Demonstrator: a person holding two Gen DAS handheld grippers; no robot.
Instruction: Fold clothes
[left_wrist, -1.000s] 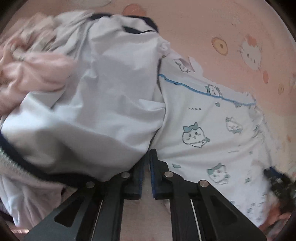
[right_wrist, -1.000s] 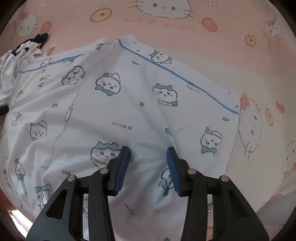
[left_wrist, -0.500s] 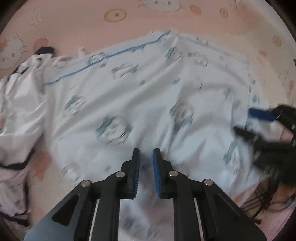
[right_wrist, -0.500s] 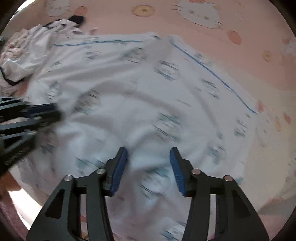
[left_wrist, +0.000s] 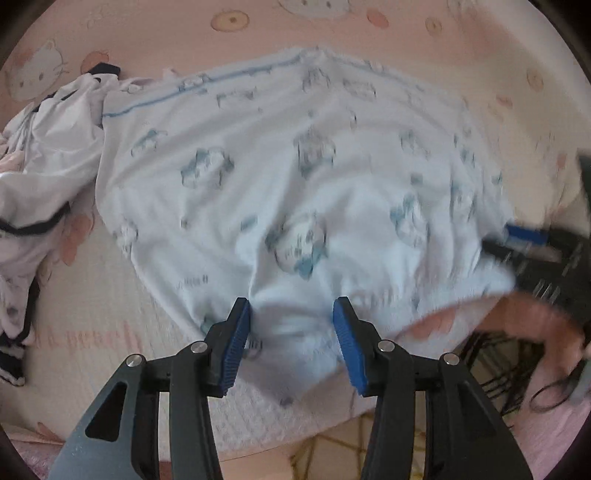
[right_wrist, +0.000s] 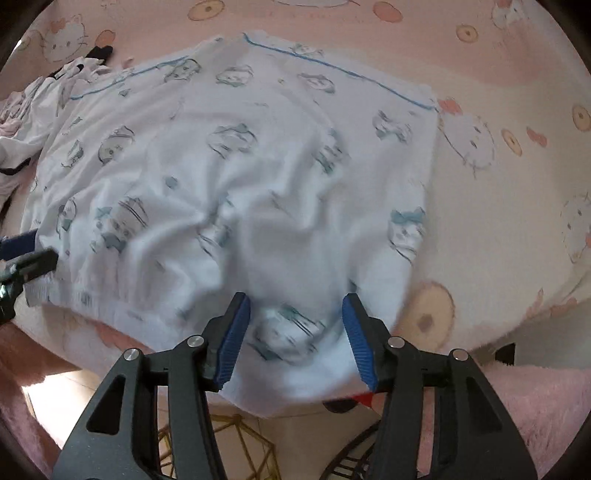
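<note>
A white garment printed with blue cartoon figures (left_wrist: 295, 177) (right_wrist: 240, 155) lies spread on a pink cartoon-cat bedspread (left_wrist: 332, 37) (right_wrist: 498, 184), creased near its front hem. My left gripper (left_wrist: 291, 310) hangs over the near hem at the garment's left part; its jaws are opening, with cloth beneath them and no pad pressing on it. My right gripper (right_wrist: 295, 301) hovers over the near hem further right, jaws also opening and gripping nothing. Each gripper shows blurred at the edge of the other's view: right gripper (left_wrist: 524, 236), left gripper (right_wrist: 22, 258).
A heap of white clothes with dark trim (left_wrist: 44, 166) (right_wrist: 37, 110) lies left of the garment. The bed's front edge runs just below the hem. Beyond it are floor, a gold wire frame (right_wrist: 240, 443), dark wirework (left_wrist: 498, 369) and pink fluffy fabric (right_wrist: 535, 406).
The left gripper swung from the white heap over to the printed garment's near hem and went from shut to open. The right gripper slid back toward the hem and widened a little.
</note>
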